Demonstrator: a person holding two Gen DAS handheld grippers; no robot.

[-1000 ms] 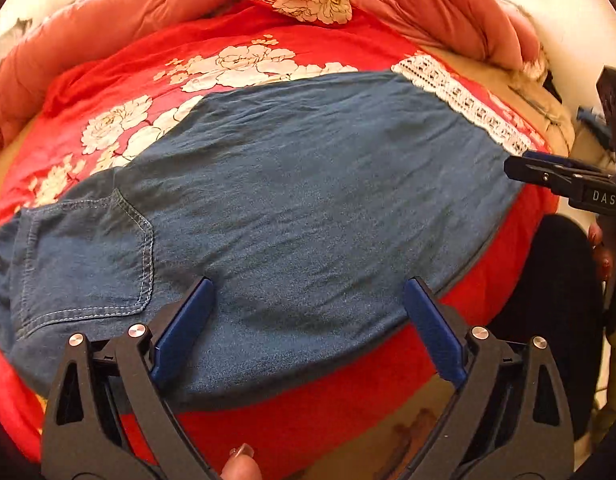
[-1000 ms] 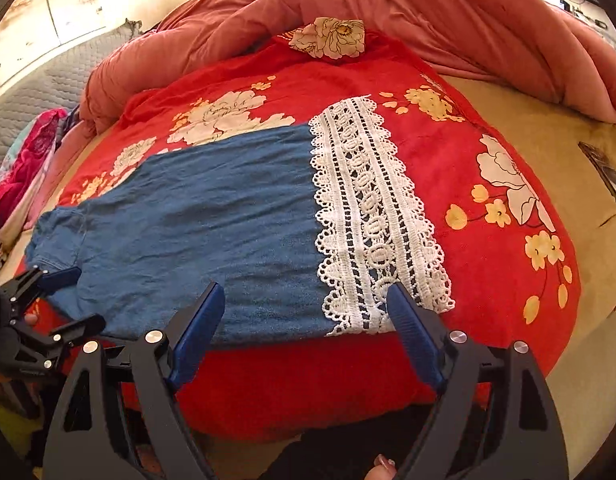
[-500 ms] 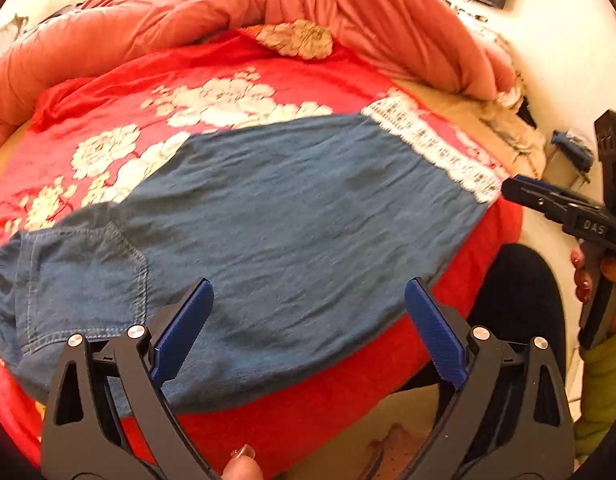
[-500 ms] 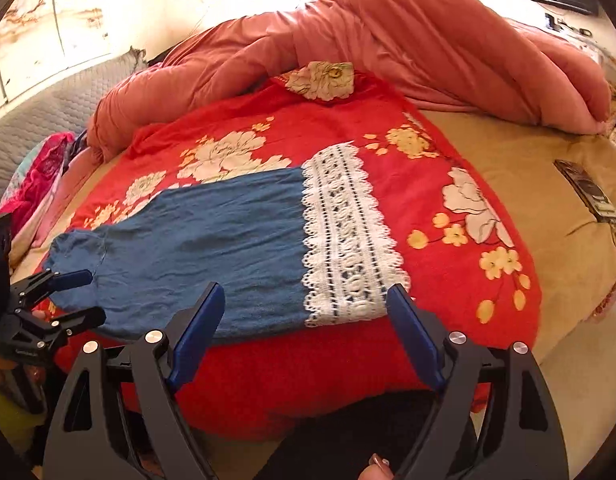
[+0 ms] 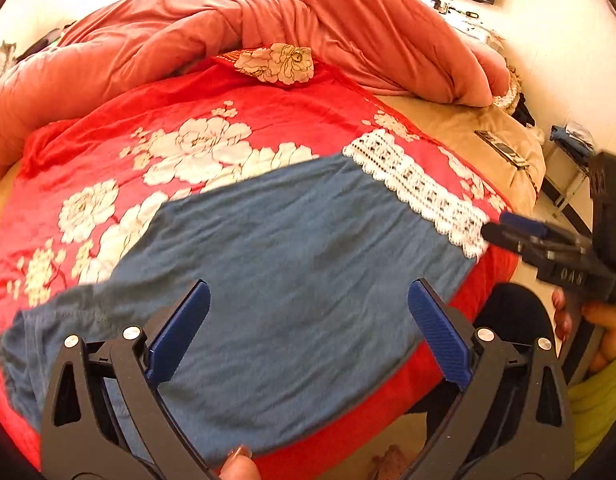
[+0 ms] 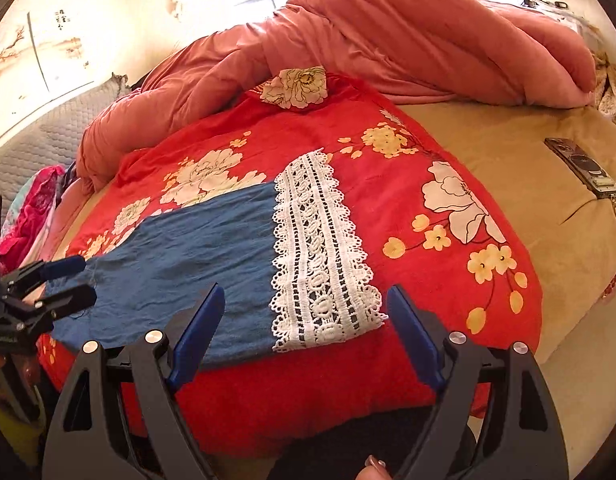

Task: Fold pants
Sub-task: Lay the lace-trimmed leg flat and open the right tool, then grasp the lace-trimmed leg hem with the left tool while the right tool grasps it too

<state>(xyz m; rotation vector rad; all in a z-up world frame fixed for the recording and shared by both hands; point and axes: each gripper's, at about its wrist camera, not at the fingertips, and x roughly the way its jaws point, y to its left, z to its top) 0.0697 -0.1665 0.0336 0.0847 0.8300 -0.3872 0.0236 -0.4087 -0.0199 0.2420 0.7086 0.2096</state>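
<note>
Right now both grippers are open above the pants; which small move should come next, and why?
Probably lower the right gripper onto the lace hem and close it: the pants lie flat, unfolded, and neither it nor the left gripper holds any cloth.

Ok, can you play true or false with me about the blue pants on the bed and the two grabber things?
1. The blue pants lie spread flat on the red flowered blanket. True.
2. The left gripper is pinching the pants. False: its jaws stand wide open with nothing between them.
3. The pants end in a white lace hem. True.
4. The right gripper is shut. False: it is open too, above the lace end.
5. A phone lies on top of the pants. False: it lies on the tan sheet, away from them.
6. A pink quilt is bunched up at the far side of the bed. True.
</note>
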